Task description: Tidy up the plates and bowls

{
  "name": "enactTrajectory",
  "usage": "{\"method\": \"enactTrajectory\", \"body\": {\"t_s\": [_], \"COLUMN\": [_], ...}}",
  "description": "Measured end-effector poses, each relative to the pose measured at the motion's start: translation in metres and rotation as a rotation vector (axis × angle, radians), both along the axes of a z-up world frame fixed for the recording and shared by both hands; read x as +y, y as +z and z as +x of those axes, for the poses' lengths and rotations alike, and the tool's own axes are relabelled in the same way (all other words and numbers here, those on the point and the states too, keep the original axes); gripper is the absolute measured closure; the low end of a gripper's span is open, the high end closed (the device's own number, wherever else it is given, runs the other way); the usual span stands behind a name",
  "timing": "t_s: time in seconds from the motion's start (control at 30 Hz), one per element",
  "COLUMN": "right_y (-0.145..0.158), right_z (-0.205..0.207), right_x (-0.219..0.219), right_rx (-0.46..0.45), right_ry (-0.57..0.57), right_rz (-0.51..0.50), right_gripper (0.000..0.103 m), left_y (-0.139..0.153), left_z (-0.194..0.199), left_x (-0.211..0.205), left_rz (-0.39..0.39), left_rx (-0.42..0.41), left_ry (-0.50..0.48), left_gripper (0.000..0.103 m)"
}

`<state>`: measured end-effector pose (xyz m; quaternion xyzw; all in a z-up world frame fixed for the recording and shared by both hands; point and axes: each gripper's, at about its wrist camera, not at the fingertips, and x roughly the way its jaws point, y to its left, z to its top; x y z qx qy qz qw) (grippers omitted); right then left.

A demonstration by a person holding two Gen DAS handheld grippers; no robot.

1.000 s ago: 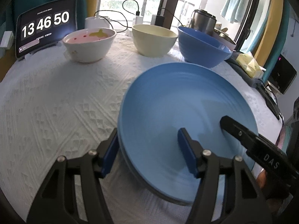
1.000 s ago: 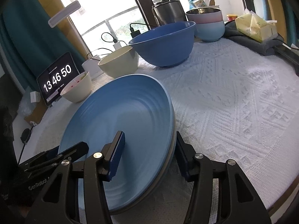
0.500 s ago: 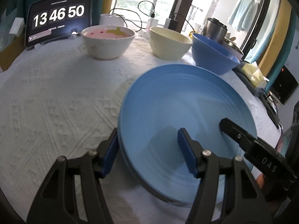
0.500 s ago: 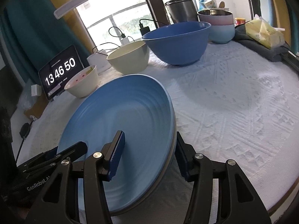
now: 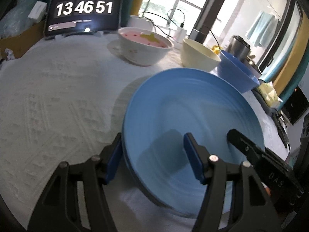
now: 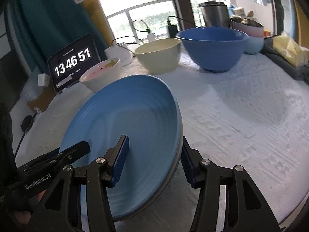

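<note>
You face a table point(image 6: 241, 119) under a white textured cloth. At its far edge, bright windows point(image 6: 144, 15) with a railing pour in daylight. Teal and mustard curtains point(image 6: 58, 15) hang at far left; a towel point(image 5: 262, 29) hangs far right.

We're in somebody's home here, a lived-in room by a bright window point(image 6: 135, 19) with a railing and greenery outside. Teal curtains point(image 6: 48, 19) with a mustard-yellow strip hang beside it. The counter wears a white textured cloth point(image 5: 58, 96), and crockery sits along its far side: a white bowl with a pink inside point(image 5: 144, 46), a cream bowl point(image 6: 158, 56), a deep blue bowl point(image 6: 212, 46). A black tablet showing a clock point(image 5: 85, 9) leans at the back, chargers and cables point(image 6: 150, 32) trail past it, a dark steel pot point(image 6: 214, 13) stands by the glass, and a pale blue towel point(image 5: 260, 29) hangs beyond.
</note>
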<state>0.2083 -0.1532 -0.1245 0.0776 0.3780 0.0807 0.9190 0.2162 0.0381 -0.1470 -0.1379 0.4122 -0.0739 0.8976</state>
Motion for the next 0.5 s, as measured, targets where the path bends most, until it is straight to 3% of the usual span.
{"method": "enactTrajectory", "body": {"t_s": [0.5], "right_y": [0.002], "right_z": [0.017], "right_x": [0.055], "right_rx": [-0.01], "right_ry": [0.092], "right_rz": [-0.022], "right_gripper": [0.048], "left_y": [0.004], "left_z": [0.004], "left_x": [0.052], "left_rz": [-0.016], "left_rx": [-0.022], "left_ry": [0.098], "left_gripper": [0.04]}}
